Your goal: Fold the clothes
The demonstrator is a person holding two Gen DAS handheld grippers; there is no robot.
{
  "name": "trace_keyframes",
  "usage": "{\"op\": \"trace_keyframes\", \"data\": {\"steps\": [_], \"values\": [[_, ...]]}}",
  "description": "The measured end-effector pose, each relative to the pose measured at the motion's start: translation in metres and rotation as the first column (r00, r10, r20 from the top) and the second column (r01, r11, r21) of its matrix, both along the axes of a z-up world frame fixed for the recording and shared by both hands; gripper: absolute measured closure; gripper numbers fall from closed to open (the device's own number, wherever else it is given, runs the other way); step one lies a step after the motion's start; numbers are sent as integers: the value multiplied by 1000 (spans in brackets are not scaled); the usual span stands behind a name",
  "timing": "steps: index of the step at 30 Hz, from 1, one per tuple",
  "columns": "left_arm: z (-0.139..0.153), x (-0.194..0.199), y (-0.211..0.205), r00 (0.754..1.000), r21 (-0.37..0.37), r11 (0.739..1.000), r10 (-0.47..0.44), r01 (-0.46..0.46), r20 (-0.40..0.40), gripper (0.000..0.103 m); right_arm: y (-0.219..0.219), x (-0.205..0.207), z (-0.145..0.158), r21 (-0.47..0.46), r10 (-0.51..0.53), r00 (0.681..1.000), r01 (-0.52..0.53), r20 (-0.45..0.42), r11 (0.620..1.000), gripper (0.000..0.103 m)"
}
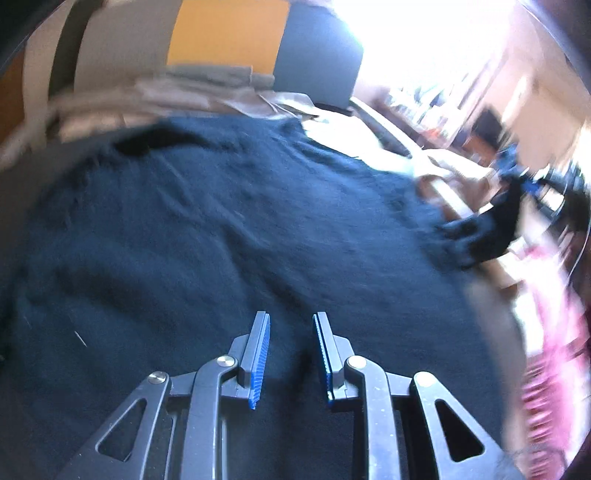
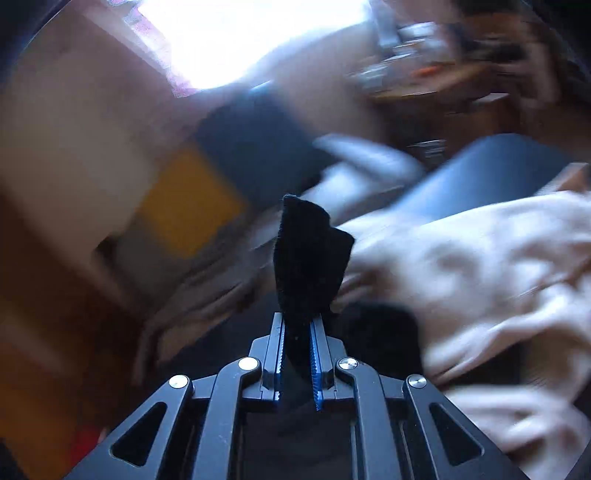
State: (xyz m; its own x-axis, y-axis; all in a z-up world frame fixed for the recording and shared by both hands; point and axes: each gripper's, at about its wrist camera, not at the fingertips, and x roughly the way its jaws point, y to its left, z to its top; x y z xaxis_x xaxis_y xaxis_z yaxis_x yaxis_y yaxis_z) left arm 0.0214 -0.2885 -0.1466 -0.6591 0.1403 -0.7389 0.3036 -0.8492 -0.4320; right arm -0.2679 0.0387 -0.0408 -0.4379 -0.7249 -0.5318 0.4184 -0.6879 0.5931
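Observation:
A dark navy garment lies spread wide and fills most of the left wrist view. My left gripper stands low over its near part. Its blue pads are apart and only flat cloth shows in the gap. At the garment's right edge a dark corner lifts off toward a blurred blue tool, my right gripper. In the right wrist view my right gripper is shut on that dark cloth, which sticks up past the fingertips as a crumpled flap.
Folded beige clothes are piled behind the garment, before a yellow panel and a dark cushion. A loose beige cloth lies right of the held flap. Something pink shows at the far right, and a bright window glares.

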Motion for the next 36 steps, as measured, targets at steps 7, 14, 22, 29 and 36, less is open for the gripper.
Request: {"op": "trace_keyframes", "data": {"steps": [7,14,22,29,36], "values": [[2,31,-11,1000,223,975,15,-11,-19,73,-129,148,-59,53,382,923,-384,46,922,90],[-16,54,-41,993,379,919,118,-111,3,67,-154,240,-109,219,467,884,-462,32,859,63],[5,33,-28,999,255,967,10,4,-52,64,-118,256,-132,215,422,906,-408,-22,887,41],[6,-7,12,955,28,956,-294,293,33,60,-107,262,-142,136,456,882,-440,-121,888,30],[-23,2,-13,952,191,938,-303,290,43,58,-104,258,-144,70,478,869,-473,-127,878,24]]}}
